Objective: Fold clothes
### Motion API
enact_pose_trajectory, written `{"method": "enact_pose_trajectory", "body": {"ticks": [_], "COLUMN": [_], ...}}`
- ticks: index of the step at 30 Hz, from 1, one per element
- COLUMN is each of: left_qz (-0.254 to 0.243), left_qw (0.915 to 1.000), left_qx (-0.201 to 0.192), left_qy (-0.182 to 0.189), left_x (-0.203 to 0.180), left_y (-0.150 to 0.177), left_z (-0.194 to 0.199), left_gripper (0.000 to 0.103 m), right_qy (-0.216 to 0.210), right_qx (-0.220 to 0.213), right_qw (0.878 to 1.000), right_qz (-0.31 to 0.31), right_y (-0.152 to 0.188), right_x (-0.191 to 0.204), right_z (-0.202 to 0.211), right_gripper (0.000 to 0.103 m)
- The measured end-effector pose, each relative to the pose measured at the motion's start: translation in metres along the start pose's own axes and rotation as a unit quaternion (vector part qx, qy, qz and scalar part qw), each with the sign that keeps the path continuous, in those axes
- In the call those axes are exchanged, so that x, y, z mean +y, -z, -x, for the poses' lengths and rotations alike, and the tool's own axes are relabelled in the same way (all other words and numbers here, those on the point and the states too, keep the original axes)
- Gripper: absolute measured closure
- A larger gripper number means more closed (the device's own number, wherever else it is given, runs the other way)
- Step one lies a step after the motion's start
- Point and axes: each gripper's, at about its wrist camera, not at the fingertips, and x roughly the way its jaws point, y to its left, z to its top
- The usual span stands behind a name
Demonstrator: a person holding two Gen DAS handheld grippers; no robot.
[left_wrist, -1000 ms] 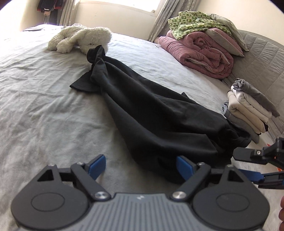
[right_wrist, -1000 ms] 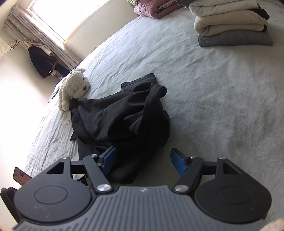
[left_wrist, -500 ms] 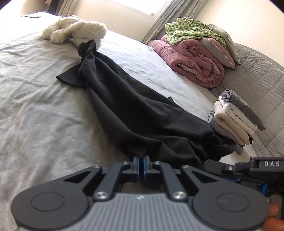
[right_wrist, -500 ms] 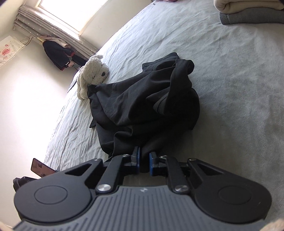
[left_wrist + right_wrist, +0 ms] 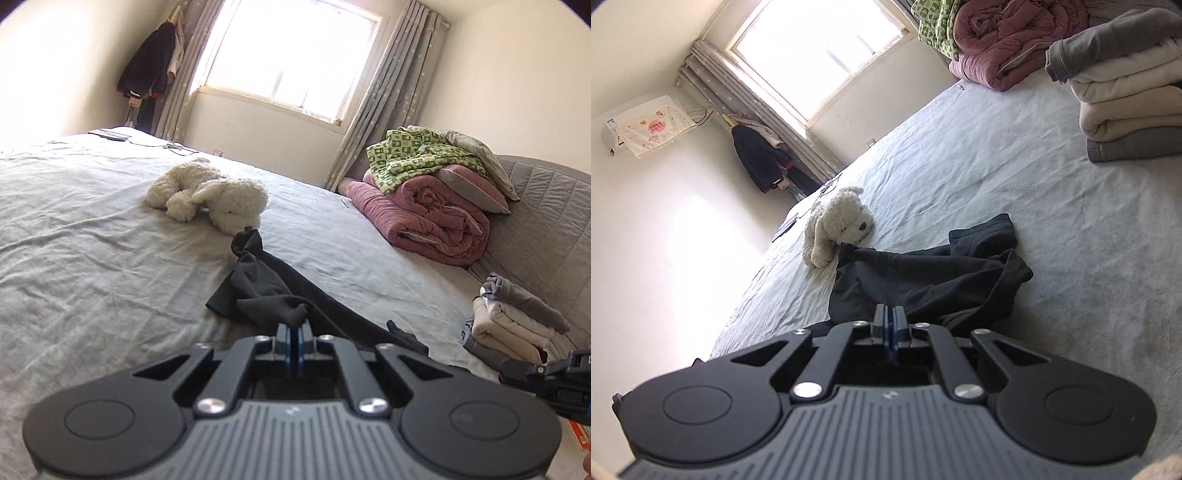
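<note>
At bottom centre of each wrist view, the left gripper (image 5: 294, 341) and the right gripper (image 5: 889, 328) are both pinched tight on the black garment (image 5: 934, 280), a soft, crumpled heap mid-frame on the wrinkled grey bedsheet (image 5: 92, 280). Beyond it lies a fluffy white toy dog (image 5: 838, 225). A stack of folded clothes (image 5: 1126, 107) sits upper right. No writing is legible.

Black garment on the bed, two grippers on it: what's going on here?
A person with a handheld gripper in each hand is starting to fold the black garment. The left gripper and the right gripper each have their jaws shut on its near edge, lifting it while the rest trails across the grey bed toward a white plush dog. A stack of folded clothes sits off to the right.
</note>
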Motion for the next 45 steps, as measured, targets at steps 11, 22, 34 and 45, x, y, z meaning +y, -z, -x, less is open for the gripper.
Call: {"method": "enact_pose_trajectory", "body": {"ticks": [11, 22, 34, 45], "left_qz": [-0.016, -0.005, -0.019, -0.041], "left_qw": [0.9982, 0.9969, 0.9984, 0.9981], "left_qx": [-0.012, 0.034, 0.04, 0.037], "left_qy": [-0.056, -0.07, -0.035, -0.028], "left_x": [0.019, 0.041, 0.061, 0.06], "left_y": [-0.02, -0.014, -0.014, -0.007], "left_z": [0.006, -0.016, -0.044, -0.095], "left_gripper": [0.1, 0.1, 0.1, 0.099], "right_qy": [0.04, 0.092, 0.151, 0.177], "right_qx": [0.031, 0.112, 0.047, -0.021], "right_qw": [0.998, 0.987, 0.979, 0.971], "right_qz": [0.021, 0.075, 0.125, 0.162], "right_y": [0.015, 0.048, 0.045, 0.025], "right_x": [-0.001, 0.005, 0.009, -0.005], "right_z": [-0.014, -0.064, -0.079, -0.11], "right_gripper": [0.044, 0.044, 0.098, 0.098]}}
